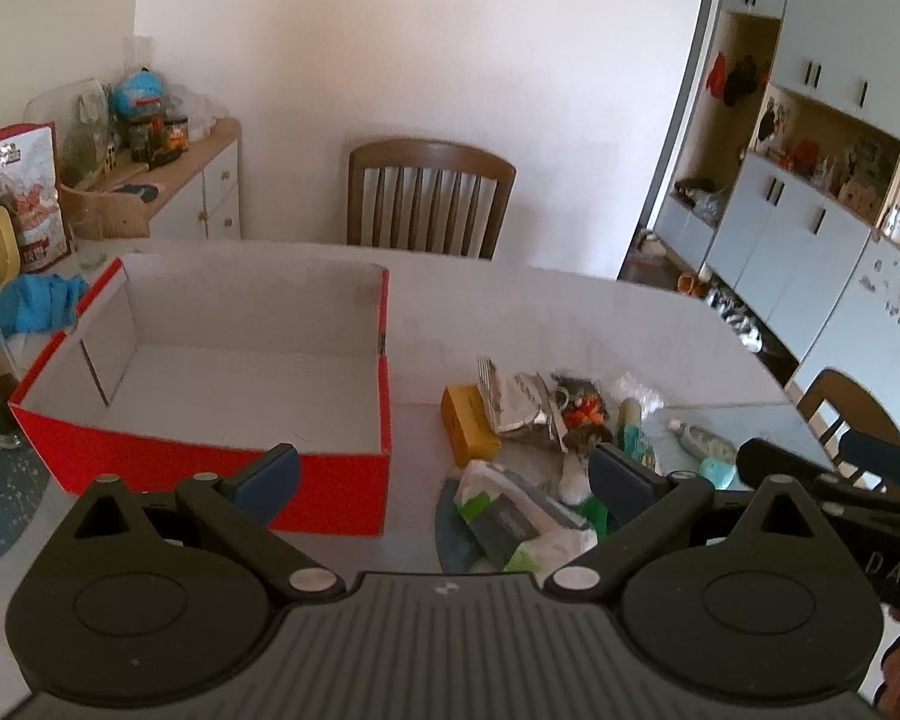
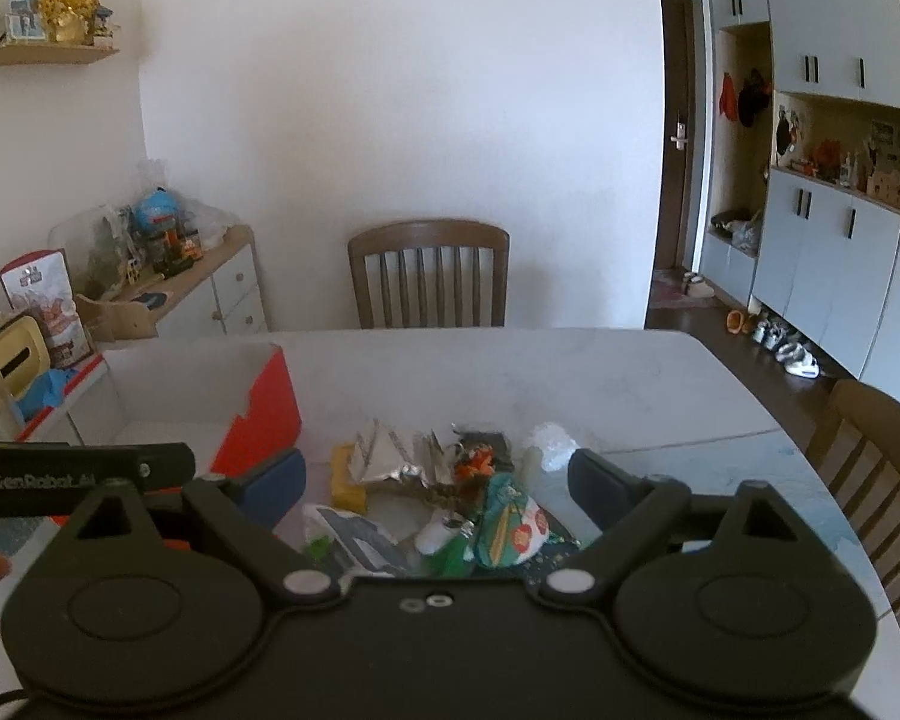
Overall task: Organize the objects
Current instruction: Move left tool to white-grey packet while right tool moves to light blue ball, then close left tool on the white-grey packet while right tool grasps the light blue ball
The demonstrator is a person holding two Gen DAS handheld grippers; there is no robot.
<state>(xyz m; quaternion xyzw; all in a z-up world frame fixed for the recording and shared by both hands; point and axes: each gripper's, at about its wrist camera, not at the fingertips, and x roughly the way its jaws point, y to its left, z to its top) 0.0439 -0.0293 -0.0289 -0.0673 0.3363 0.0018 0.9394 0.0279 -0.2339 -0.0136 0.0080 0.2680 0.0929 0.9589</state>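
Both grippers, left (image 1: 444, 474) & right (image 2: 435, 483), spread wide w/ nothing held. Red box (image 1: 210, 360) on desk (image 1: 570, 312), clutter pile (image 1: 528, 420) just right of it.

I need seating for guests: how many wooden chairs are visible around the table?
2: one brown slat-backed wooden chair at the white table's far side, another at its right edge. Others may be out of view.
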